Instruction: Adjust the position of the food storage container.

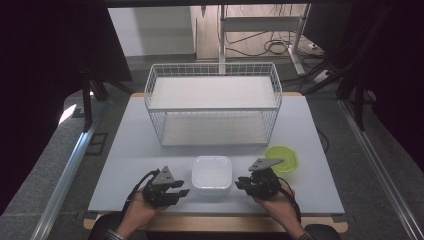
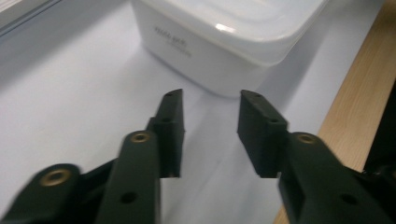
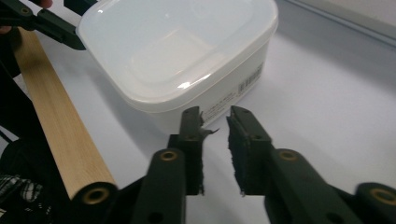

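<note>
Flanking the white lidded container, we have the left gripper and right gripper low at its two sides, jaws parted and pinching nothing. It sits just ahead of both sets of tips on the table. We should square each jaw pair to a wall, below the lid rim, then squeeze evenly.

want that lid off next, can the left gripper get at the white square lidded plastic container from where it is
Probably yes. The left gripper points at the white square lidded plastic container with bare grey table between them, and its jaws stand apart, holding nothing.
</note>
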### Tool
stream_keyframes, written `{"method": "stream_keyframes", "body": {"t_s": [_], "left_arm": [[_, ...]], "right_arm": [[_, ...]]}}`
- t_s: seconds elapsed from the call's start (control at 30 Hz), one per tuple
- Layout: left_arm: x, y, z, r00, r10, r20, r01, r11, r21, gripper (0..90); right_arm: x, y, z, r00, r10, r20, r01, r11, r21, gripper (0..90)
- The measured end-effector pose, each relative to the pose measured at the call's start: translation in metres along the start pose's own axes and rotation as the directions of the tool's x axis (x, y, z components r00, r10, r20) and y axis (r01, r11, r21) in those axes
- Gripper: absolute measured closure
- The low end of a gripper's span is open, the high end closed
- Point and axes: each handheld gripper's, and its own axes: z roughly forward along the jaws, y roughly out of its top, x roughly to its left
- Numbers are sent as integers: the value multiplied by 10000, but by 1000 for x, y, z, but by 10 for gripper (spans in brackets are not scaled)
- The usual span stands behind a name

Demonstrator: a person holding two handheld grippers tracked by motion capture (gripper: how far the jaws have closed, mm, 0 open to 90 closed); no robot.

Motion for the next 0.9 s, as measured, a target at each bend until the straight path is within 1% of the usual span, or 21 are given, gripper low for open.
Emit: {"method": "stream_keyframes", "body": {"t_s": [0.1, 0.2, 0.3, 0.37, 0.43, 0.5, 0.6, 0.63, 0.67, 0.73, 0.8, 0.83, 0.87, 0.9], "left_arm": [[1, -3, -3, 9999, -52, -124, 52, 10000, -9, 481], [1, -6, -7, 9998, -54, -194, 50, 9998, -179, 398], [2, -9, -11, 9999, -66, -134, 62, 9994, -350, 321], [3, -11, -13, 9999, -121, 35, 122, 9988, -472, 276], [3, -12, -14, 9998, -92, 197, 102, 9986, -527, 231], [4, -13, -14, 9998, -75, 185, 84, 9989, -469, 179], [5, -15, -14, 9997, -151, 209, 161, 9989, -451, 136], [7, -16, -15, 9993, -270, 240, 283, 9981, -544, 118], [7, -16, -15, 9993, -270, 240, 283, 9981, -544, 108], [8, -16, -15, 9992, -333, 207, 347, 9969, -702, 98], [9, -17, -15, 9994, -302, 140, 313, 9956, -885, 76], [10, -17, -16, 9996, -293, -17, 289, 9932, -1124, 70], [10, -17, -16, 9996, -293, -17, 289, 9932, -1124, 69], [11, -17, -16, 9995, -297, -99, 282, 9918, -1250, 60]], "right_arm": [[-1, 0, -3, 9999, -138, 72, 139, 9998, -158, 657], [-1, -1, -6, 9995, -231, 223, 239, 9991, -349, 568], [-2, -2, -8, 9991, -323, 277, 339, 9978, -573, 458], [-2, -3, -9, 9989, -351, 320, 373, 9967, -721, 381], [-2, -4, -10, 9991, -332, 275, 352, 9968, -725, 333], [-2, -6, -10, 9990, -366, 262, 382, 9970, -668, 286], [-1, -9, -10, 9986, -452, 262, 468, 9968, -641, 237], [-2, -11, -10, 9984, -498, 279, 514, 9968, -616, 207], [-2, -11, -10, 9984, -498, 279, 514, 9968, -616, 207], [-3, -12, -9, 9984, -466, 307, 484, 9970, -605, 179], [-5, -14, -7, 9985, -423, 353, 442, 9975, -548, 153], [-6, -14, -6, 9987, -366, 342, 384, 9978, -544, 135], [-6, -14, -6, 9987, -366, 342, 384, 9978, -544, 135], [-7, -14, -6, 9993, -262, 271, 279, 9975, -654, 115]]}}
